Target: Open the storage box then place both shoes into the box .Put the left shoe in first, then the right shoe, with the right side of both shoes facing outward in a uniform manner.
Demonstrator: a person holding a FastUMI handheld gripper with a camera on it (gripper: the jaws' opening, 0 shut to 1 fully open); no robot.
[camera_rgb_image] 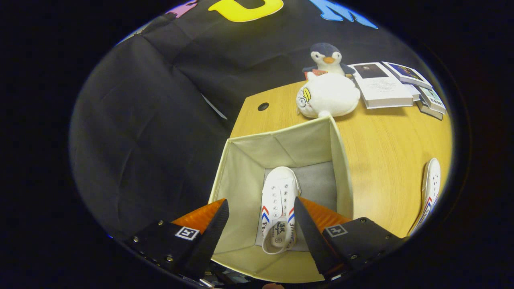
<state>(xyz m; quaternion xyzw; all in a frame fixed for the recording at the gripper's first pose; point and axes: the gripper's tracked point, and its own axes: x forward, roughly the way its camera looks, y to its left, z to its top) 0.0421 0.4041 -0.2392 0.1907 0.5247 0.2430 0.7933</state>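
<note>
A cream fabric storage box [341, 160] stands open on the wooden desk, directly below my gripper. One white sneaker with red and blue stripes [279, 200] lies flat on the box's grey floor, toe pointing away from me, seen between my fingers. My gripper [261, 224] hangs above the box, open, with nothing touching its fingers. The second white sneaker [430, 188] rests on the desk to the right of the box, partly cut off.
Beyond the box lie a round white plush toy [327, 96] and a penguin plush [327, 58]. Several books [385, 86] are stacked at the desk's far right. The wooden desk [385, 152] has a cable hole [263, 106] near its far left corner.
</note>
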